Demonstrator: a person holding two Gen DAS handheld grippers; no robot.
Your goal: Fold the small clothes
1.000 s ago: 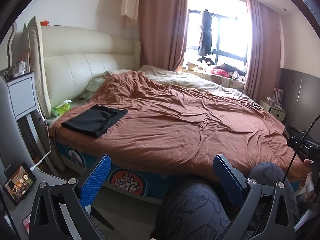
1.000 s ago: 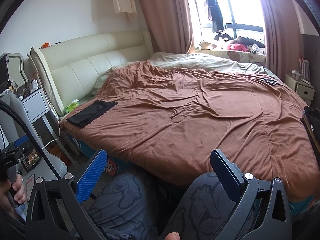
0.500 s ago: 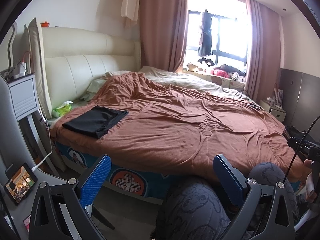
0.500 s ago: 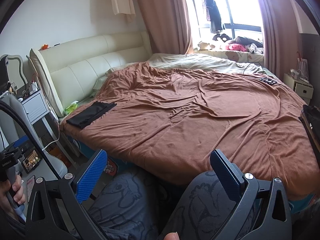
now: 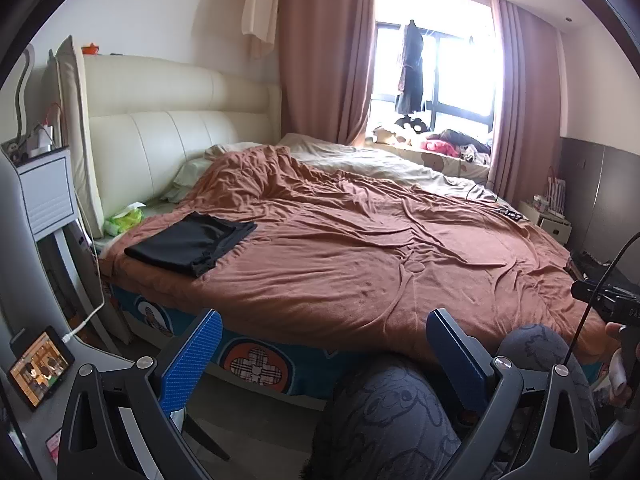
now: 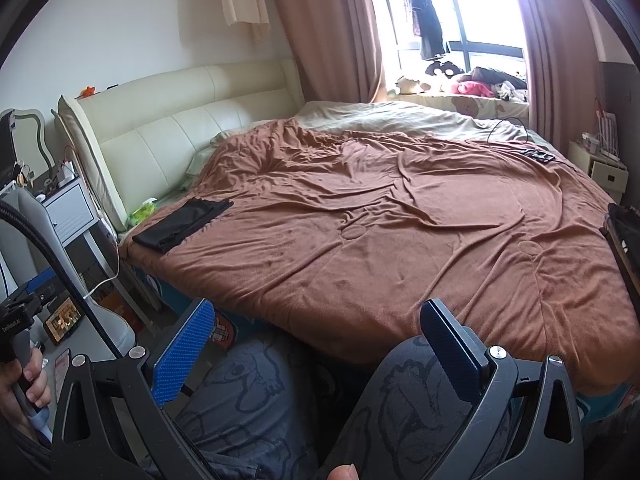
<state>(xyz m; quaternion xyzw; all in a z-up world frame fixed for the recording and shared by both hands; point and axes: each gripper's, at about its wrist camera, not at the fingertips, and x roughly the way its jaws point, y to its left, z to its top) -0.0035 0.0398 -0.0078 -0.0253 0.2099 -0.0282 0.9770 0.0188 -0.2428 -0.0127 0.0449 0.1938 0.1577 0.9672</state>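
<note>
A: Where is the folded garment (image 5: 192, 242)?
B: On the blanket (image 5: 360, 256), near-left corner of the bed, before the headboard (image 5: 160, 128).
A: Beyond it?
B: Nightstand (image 5: 44, 196) left; window (image 5: 440, 68) far behind the bed.

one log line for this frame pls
left gripper: open, empty | right gripper: open, empty | black garment: folded, on brown blanket, near headboard | both grippers over person's knees, off bed

Just somebody's bedroom at home: big bed (image 5: 360, 248) with a rumpled brown blanket (image 5: 380, 264), cream padded headboard (image 5: 168, 136), pink curtains (image 5: 320, 56), nightstand (image 5: 44, 196), stuffed toys (image 6: 468, 87) on the windowsill.
</note>
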